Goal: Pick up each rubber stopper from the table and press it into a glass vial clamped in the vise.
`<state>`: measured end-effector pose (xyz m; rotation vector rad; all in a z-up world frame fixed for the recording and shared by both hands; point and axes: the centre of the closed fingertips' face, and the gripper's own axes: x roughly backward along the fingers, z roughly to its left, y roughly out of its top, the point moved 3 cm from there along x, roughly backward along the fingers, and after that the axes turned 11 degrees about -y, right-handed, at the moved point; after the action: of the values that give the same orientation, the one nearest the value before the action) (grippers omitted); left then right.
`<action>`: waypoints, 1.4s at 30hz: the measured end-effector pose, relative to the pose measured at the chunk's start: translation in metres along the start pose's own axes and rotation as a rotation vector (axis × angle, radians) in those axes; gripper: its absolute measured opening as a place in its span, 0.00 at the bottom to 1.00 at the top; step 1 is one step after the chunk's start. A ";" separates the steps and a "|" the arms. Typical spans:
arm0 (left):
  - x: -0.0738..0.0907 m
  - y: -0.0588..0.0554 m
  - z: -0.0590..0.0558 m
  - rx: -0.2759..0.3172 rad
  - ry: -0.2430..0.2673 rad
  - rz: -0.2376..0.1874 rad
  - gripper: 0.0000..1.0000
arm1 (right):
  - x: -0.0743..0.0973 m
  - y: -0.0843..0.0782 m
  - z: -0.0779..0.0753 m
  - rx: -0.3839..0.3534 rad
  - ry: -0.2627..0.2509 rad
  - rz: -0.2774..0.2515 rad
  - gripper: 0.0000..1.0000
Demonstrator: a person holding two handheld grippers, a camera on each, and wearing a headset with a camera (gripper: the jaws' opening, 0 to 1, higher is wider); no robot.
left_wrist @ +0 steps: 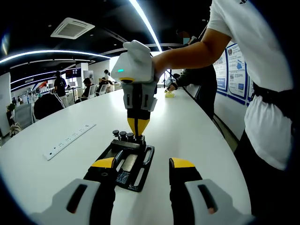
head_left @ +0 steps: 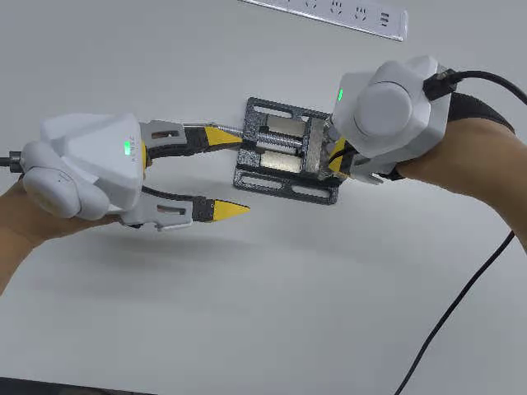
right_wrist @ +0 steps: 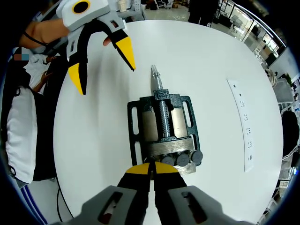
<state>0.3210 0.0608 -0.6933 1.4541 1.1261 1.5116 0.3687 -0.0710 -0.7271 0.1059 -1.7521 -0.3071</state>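
The right gripper (right_wrist: pixel 151 169) has its two yellow-tipped jaws pressed together. It points down at one end of a row of dark rubber stoppers (right_wrist: pixel 181 160), which stand side by side in the clamp of the vise (head_left: pixel 284 188). The tips touch the row or are just above it. I cannot tell whether a stopper is between them, because the tips hide that place. In the left gripper view the same row shows four round dark tops (left_wrist: pixel 123 135), and the right gripper stands upright over the end one. The left gripper (head_left: pixel 226 173) is held at the screw end of the vise with its jaws wide apart and nothing between them. The vise lies flat on the white table (head_left: pixel 272 296). A white power strip (right_wrist: pixel 244 126) lies well apart from it.
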 end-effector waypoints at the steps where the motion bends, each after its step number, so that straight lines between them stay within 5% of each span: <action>1: 0.000 0.000 0.000 0.000 0.001 0.001 0.43 | 0.000 0.000 -0.001 -0.004 -0.001 -0.005 0.02; 17: 0.004 0.006 -0.005 -0.001 0.013 0.015 0.43 | 0.004 -0.003 0.002 -0.108 -0.043 -0.097 0.02; 22: 0.006 0.007 -0.007 0.005 0.020 0.018 0.43 | 0.006 -0.006 0.001 -0.233 -0.063 -0.178 0.01; 32: 0.003 0.008 -0.010 0.019 0.031 0.014 0.44 | 0.014 -0.014 0.010 -0.390 -0.190 -0.335 0.06; 42: -0.005 0.005 -0.015 0.034 0.055 0.002 0.44 | 0.020 -0.010 0.019 -0.496 -0.270 -0.462 0.24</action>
<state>0.3072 0.0529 -0.6895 1.4447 1.1888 1.5498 0.3451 -0.0831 -0.7140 0.1123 -1.8508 -1.1264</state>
